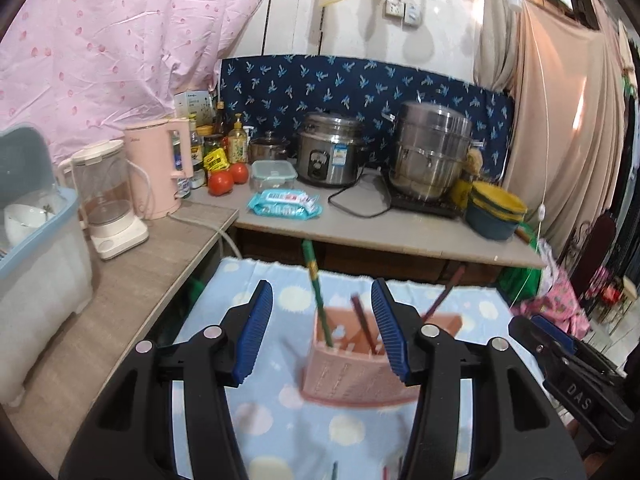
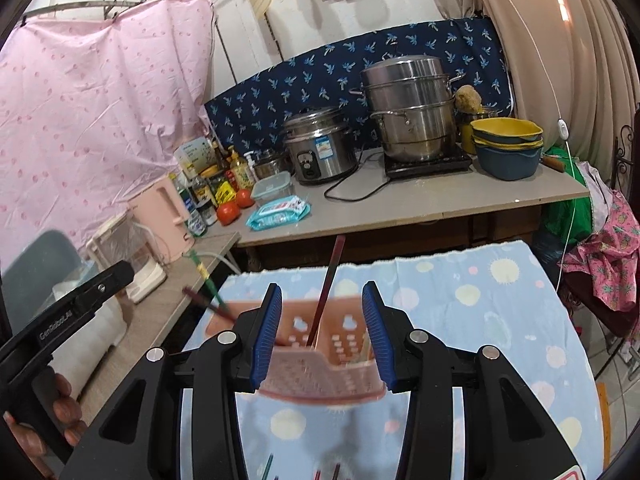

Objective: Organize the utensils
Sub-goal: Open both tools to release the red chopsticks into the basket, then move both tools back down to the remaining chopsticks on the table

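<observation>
Standing upright just ahead of both claws on the blue dotted cloth [image 1: 280, 412] over the tabletop, pink holder [image 1: 352, 364] with chopsticks [image 1: 318, 292] leaning up and outward, left claw [image 1: 322, 336] and right claw [image 2: 320, 336] both spread and pinching nothing, cluttered kitchen counter [image 1: 400, 236] lying beyond.

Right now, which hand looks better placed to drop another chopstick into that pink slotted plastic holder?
Neither, clearly: left gripper and right gripper both hover open and empty, framing the pink slotted plastic holder. More chopsticks lie at the frames' bottom edges.
</observation>
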### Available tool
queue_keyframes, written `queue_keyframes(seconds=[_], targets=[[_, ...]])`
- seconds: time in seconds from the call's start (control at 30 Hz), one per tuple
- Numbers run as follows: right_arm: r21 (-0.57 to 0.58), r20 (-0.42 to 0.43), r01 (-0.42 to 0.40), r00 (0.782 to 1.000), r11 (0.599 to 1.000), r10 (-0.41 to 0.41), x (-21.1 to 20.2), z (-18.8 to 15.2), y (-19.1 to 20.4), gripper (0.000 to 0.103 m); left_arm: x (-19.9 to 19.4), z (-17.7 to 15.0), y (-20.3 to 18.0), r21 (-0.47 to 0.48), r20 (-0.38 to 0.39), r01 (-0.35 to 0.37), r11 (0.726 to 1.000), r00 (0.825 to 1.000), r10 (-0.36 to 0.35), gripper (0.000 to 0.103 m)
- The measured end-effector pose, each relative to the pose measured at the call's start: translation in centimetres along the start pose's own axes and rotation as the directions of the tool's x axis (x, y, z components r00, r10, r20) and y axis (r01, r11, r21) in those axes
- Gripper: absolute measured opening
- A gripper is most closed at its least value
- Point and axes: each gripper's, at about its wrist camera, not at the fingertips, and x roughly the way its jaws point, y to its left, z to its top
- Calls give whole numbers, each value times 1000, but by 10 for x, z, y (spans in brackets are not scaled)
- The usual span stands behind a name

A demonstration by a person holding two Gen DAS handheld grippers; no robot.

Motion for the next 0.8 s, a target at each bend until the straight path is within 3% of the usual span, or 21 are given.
queue_keyframes(seconds=[0.47,0.8], targets=[[-115,-77,25,996,993,-34,-58,-96,27,41,-30,-91,9,46,-154,-71,996,985,78,49],[-91,-191,32,980,995,-49,-78,-169,23,41,-44,-159,18,36,-277,-106,994,954,112,49]])
